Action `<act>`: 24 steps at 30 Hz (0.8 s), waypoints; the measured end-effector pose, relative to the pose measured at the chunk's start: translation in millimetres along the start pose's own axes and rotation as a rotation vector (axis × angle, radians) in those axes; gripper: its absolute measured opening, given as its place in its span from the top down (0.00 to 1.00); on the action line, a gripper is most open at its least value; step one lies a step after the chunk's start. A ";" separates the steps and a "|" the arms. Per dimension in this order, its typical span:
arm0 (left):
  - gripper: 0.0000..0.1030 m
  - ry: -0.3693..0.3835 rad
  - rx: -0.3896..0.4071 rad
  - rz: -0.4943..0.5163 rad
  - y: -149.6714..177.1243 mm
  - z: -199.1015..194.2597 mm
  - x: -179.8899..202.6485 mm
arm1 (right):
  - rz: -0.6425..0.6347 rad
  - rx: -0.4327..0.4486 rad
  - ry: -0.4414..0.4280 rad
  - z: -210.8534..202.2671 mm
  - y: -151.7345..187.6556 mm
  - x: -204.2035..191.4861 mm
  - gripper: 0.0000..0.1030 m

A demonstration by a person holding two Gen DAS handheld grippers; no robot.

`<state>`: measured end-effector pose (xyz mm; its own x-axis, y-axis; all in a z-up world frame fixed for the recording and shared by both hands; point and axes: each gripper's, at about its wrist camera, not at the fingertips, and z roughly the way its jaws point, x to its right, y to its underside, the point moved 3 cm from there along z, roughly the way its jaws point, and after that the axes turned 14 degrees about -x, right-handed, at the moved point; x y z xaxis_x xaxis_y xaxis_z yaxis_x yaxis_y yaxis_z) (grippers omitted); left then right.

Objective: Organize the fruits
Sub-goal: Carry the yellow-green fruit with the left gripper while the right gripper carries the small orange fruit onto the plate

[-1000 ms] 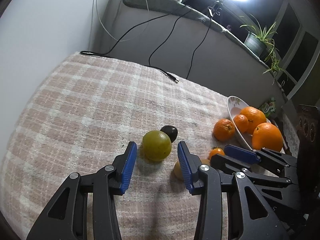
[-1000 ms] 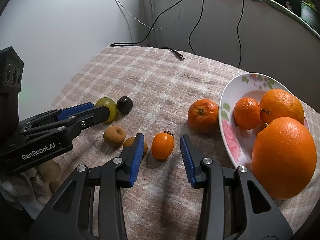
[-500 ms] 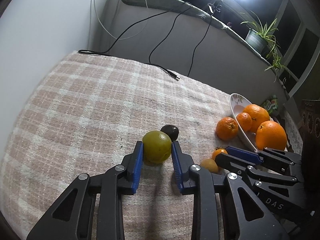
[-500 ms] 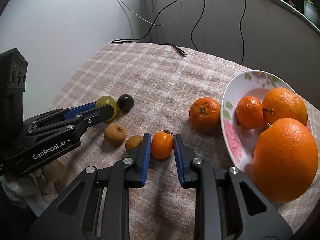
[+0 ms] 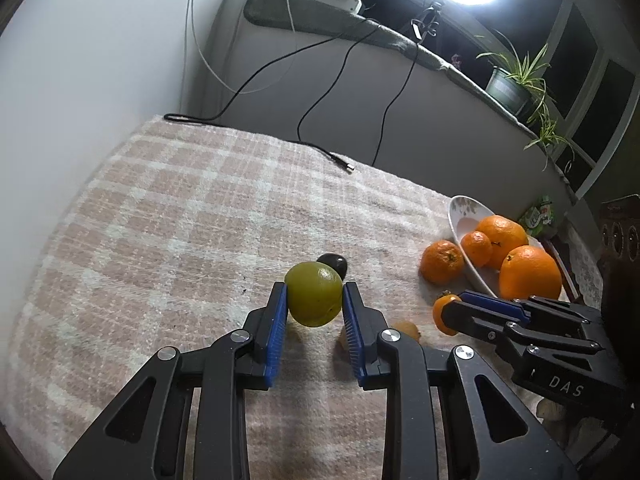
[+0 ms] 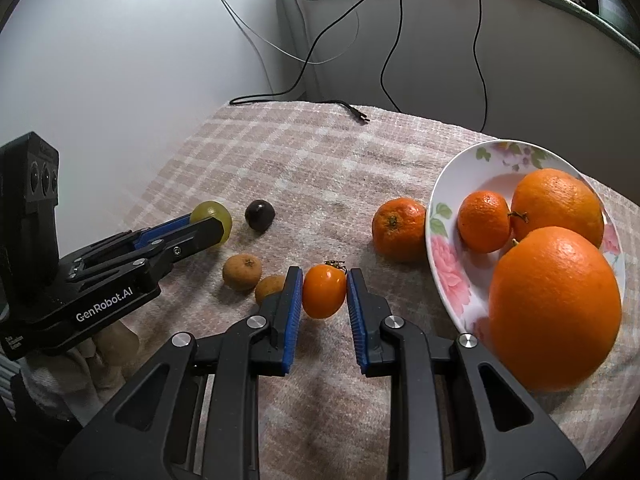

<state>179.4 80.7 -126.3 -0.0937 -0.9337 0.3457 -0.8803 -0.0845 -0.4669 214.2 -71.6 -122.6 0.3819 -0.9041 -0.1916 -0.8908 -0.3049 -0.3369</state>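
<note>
Between my left fingers: my left gripper [image 5: 315,312] clamps a smooth round yellow-green fruit [image 5: 315,299], ribbed blue pads [image 5: 277,328] pressed on both sides
Between my right fingers: my right gripper [image 6: 323,300] has its blue pads against both sides of a glossy oval orange fruit with a dry stalk cap [image 6: 324,295], which I grip
Cloth: a nubbly pink-and-cream checked blanket [image 5: 172,216] covers the table under everything
Behind the green fruit: a shiny, dark, almost black little fruit [image 5: 334,263] lies just beyond it
Beside my right fingers: two dull, rough brown fruits [image 6: 242,271] lie on the blanket, one touching my left pad's outer side
Plate: a white glazed oval plate with pink flowers [image 6: 447,272] holds two large pebbly oranges and one small mandarin [image 6: 484,221]
Loose mandarin: a dimpled one [image 6: 398,229] sits on the blanket just beside the plate rim
</note>
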 end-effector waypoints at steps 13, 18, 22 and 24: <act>0.75 0.015 0.028 0.036 3.9 -15.1 29.0 | 0.003 0.053 -0.065 -35.5 9.1 9.0 0.77; 0.75 0.031 0.032 0.062 3.8 -17.3 47.7 | 0.012 0.074 -0.077 -50.5 13.1 20.6 0.77; 0.75 0.040 0.031 0.085 3.0 -15.5 63.1 | 0.027 0.092 -0.080 -62.6 17.1 32.7 0.77; 0.75 0.046 0.031 0.094 3.5 -15.3 70.5 | 0.037 0.102 -0.081 -69.6 19.3 41.2 0.77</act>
<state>162.6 19.9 -91.1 -0.1969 -0.9211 0.3358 -0.8518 -0.0089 -0.5238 195.7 -135.6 -72.9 0.3713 -0.8859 -0.2782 -0.8765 -0.2355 -0.4198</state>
